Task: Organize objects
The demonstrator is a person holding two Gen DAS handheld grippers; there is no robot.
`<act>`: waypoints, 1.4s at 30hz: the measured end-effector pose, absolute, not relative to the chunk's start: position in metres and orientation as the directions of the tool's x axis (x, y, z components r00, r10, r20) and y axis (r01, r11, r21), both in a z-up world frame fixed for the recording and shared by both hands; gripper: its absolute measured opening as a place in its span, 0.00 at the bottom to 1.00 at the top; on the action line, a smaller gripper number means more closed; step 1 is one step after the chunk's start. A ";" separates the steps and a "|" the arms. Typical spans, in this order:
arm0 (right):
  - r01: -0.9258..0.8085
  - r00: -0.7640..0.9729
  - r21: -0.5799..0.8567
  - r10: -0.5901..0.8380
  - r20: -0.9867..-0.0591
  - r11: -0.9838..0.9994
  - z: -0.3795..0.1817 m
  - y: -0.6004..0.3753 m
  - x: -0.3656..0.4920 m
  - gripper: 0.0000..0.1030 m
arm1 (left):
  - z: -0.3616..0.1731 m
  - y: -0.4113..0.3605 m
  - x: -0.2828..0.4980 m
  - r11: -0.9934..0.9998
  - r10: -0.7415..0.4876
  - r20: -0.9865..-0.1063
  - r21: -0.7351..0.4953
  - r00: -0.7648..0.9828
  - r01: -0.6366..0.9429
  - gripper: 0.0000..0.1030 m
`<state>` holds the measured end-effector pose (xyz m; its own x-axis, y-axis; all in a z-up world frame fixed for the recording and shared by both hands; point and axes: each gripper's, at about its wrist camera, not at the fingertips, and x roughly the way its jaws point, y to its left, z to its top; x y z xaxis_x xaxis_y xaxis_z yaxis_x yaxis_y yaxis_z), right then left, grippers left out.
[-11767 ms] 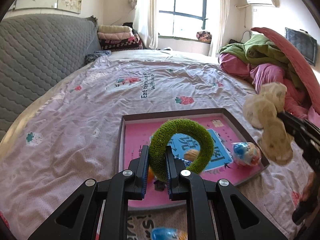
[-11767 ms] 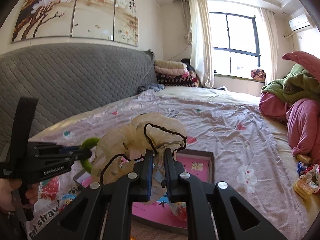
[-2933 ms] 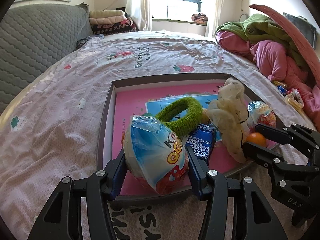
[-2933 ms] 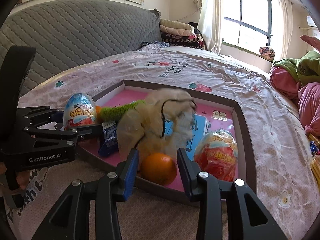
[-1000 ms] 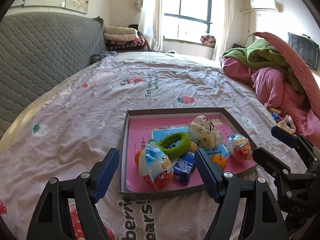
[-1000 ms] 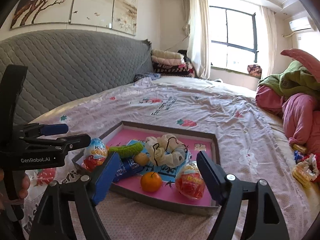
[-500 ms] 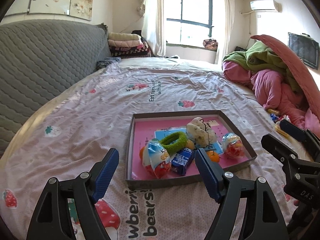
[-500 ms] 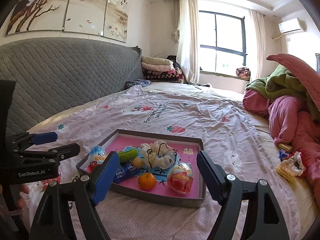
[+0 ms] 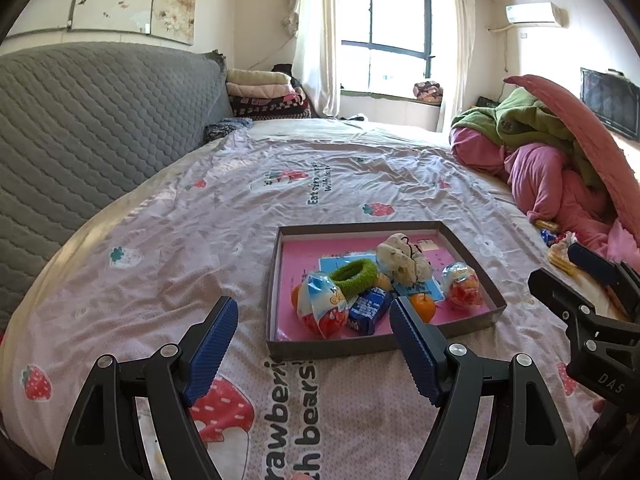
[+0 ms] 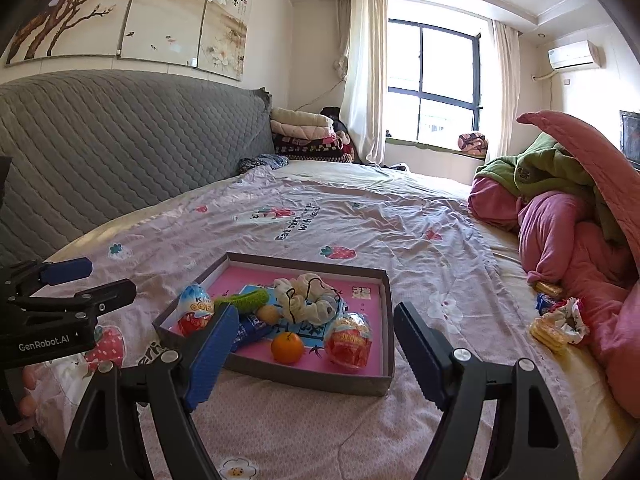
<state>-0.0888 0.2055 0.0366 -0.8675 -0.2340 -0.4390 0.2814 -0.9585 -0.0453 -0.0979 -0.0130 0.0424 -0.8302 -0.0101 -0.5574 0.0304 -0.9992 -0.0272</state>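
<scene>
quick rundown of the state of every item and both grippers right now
left hand-held gripper: open, empty
right hand-held gripper: open, empty
tray: on the bed, holding the items
blue egg: wrapped, lying in tray
red egg: wrapped, lying in tray
green ring: in tray, leaning on other items
cream scrunchie: bunched, in tray
orange: whole, in tray
blue packet: sealed, in tray

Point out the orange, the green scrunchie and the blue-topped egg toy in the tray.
orange (image 10: pixel 287 347), right wrist view, middle of the fruit's skin.
green scrunchie (image 9: pixel 354 280), left wrist view, on its fuzzy ring.
blue-topped egg toy (image 10: pixel 195 313), right wrist view, centre of its wrapper.
</scene>
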 end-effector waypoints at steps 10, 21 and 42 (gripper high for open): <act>0.279 -0.865 -0.030 -0.237 -0.442 -0.960 0.031 0.201 -0.076 0.77 | 0.031 -0.019 -0.087 -0.998 -0.016 -0.574 -0.038 -0.819 0.046 0.77; 0.243 -0.857 0.021 -0.225 -0.464 -0.970 0.013 0.208 -0.069 0.77 | 0.007 -0.015 -0.081 -0.999 -0.005 -0.584 -0.039 -0.812 0.034 0.77; 0.222 -0.827 0.023 -0.200 -0.525 -0.975 -0.044 0.211 -0.069 0.77 | -0.048 -0.013 -0.088 -1.000 -0.003 -0.636 -0.022 -0.772 0.022 0.77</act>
<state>-0.0690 0.2114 -0.0437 -0.8270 -0.2001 -0.5254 0.2216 -0.9749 0.0225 -0.0876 -0.0129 -0.0476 -0.7721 -0.0034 -0.6355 0.0222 -0.9995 -0.0216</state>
